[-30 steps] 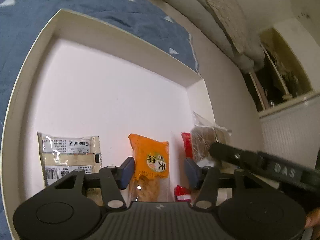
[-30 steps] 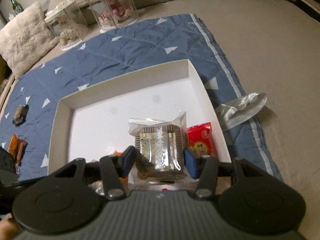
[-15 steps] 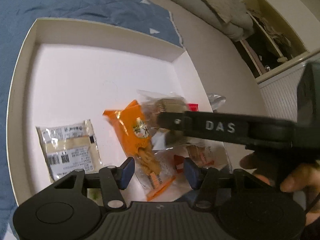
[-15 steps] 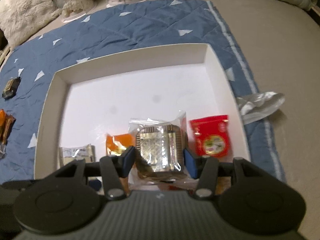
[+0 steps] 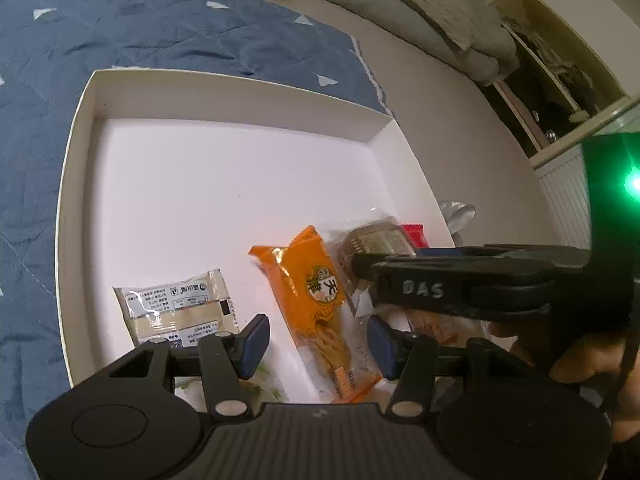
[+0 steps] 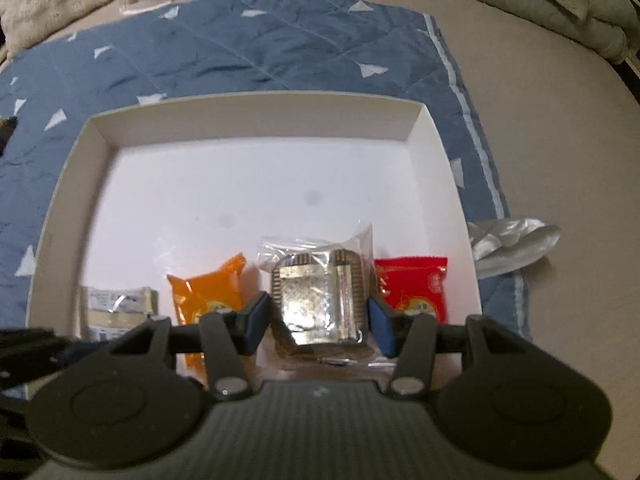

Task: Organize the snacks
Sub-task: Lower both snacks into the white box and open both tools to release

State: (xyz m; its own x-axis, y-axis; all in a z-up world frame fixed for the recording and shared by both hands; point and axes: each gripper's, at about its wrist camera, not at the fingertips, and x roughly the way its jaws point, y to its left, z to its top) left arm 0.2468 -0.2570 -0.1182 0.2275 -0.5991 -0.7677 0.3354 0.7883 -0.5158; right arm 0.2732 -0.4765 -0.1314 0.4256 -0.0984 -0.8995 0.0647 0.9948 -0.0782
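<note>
Right gripper [image 6: 318,322] stays clamped on the clear-wrapped biscuit pack [image 6: 320,296], now lower inside the white box [image 6: 256,120], between orange packet [image 6: 208,292] and red packet [image 6: 416,288]. Left gripper [image 5: 318,340] straddles the orange packet; pad contact unclear.

You are lowering the right gripper [image 6: 318,322] with the clear-wrapped snack [image 6: 318,296] toward the white box [image 6: 256,120], beside the orange packet [image 5: 316,304], now lying slanted.
</note>
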